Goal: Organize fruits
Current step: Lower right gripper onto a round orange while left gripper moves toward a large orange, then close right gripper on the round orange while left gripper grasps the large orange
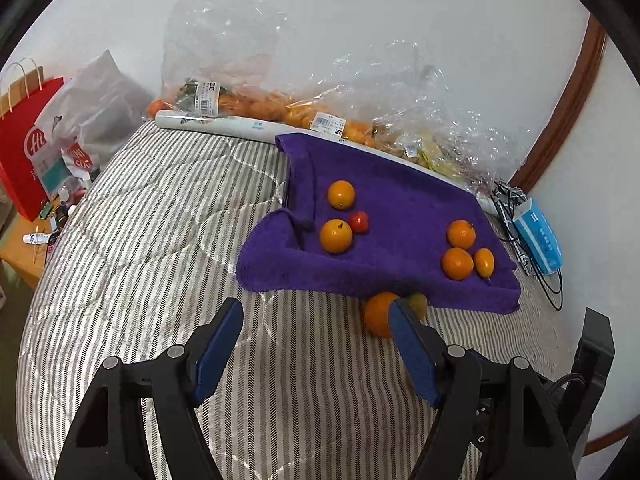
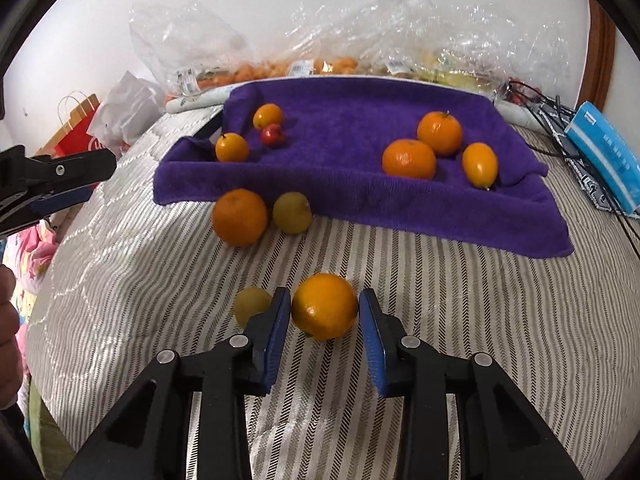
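Observation:
A purple towel (image 2: 352, 184) lies on the striped bedspread (image 2: 440, 288) with several oranges and a small red fruit (image 2: 273, 134) on it. My right gripper (image 2: 325, 307) is open with an orange (image 2: 324, 305) between its fingers, small gaps on both sides. A yellow-green fruit (image 2: 251, 303) lies left of the left finger. Another orange (image 2: 239, 217) and a green fruit (image 2: 292, 213) lie at the towel's front edge. My left gripper (image 1: 316, 312) is open and empty above the bedspread; that orange (image 1: 378, 314) sits just behind its right finger.
Clear plastic bags of fruit (image 1: 256, 104) line the wall behind the towel. A red paper bag (image 1: 24, 148) and clutter stand at the left. A blue box (image 2: 604, 156) and cables (image 1: 548, 280) lie at the right. The left gripper (image 2: 56, 184) shows at the right view's left edge.

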The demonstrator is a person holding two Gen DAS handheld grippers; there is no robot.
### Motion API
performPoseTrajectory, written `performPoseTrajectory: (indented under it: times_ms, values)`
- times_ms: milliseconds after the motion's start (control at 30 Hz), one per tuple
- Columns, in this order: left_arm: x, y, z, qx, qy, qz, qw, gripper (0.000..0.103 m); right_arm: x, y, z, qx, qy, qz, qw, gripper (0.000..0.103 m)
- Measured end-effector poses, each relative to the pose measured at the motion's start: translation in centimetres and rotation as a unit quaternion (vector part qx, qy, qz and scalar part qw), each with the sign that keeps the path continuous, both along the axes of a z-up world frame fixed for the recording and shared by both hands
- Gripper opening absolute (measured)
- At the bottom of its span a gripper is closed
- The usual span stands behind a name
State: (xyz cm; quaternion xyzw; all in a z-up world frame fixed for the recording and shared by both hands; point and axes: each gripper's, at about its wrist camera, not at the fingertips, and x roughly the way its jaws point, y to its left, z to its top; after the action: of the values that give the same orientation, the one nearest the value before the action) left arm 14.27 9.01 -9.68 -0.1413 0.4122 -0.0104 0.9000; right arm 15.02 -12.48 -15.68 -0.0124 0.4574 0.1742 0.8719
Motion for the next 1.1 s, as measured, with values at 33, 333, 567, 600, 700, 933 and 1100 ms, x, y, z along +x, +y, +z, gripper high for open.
performPoseTrajectory:
  times_ms: [33, 333, 567, 600, 700, 933, 1100]
  values:
    - [0.1, 0.0, -0.1, -0.002, 0.002, -0.001, 1.0, 0.073, 0.0, 0.1, -0.1, -0.003, -0.001, 0.0, 1.0, 0.036]
    - [0.5, -0.6, -0.9, -0.004, 0.011, -0.009, 0.9999, 0.073, 0.3, 0.3, -0.7, -0.002, 0.001, 0.005, 1.0, 0.035]
    - [0.7, -0.7, -1.5, 0.0, 0.019, -0.012, 0.9997, 0.073, 0.0, 0.1, -0.6, -0.005, -0.007, 0.008, 1.0, 0.035]
    - [0.7, -0.7, -1.5, -0.001, 0.02, -0.013, 0.9997, 0.073, 0.0, 0.0, -0.5, -0.005, -0.008, 0.006, 1.0, 0.035]
    - [0.7, -1.2, -1.6, 0.0, 0.013, -0.026, 0.9996, 0.073, 0.0, -0.8, -0.1, -0.004, -0.014, -0.003, 1.0, 0.035]
    - [1.2, -4.1, -2.4, 0.014, 0.012, -0.069, 0.9975, 0.073, 0.1, -3.0, 0.4, -0.018, -0.028, -0.025, 0.999, 0.035]
    - [2.1, -5.9, -3.3, 0.016, 0.023, -0.088, 0.9958, 0.072, 0.1, -4.8, 0.4, -0.02, -0.026, -0.04, 0.999, 0.035]
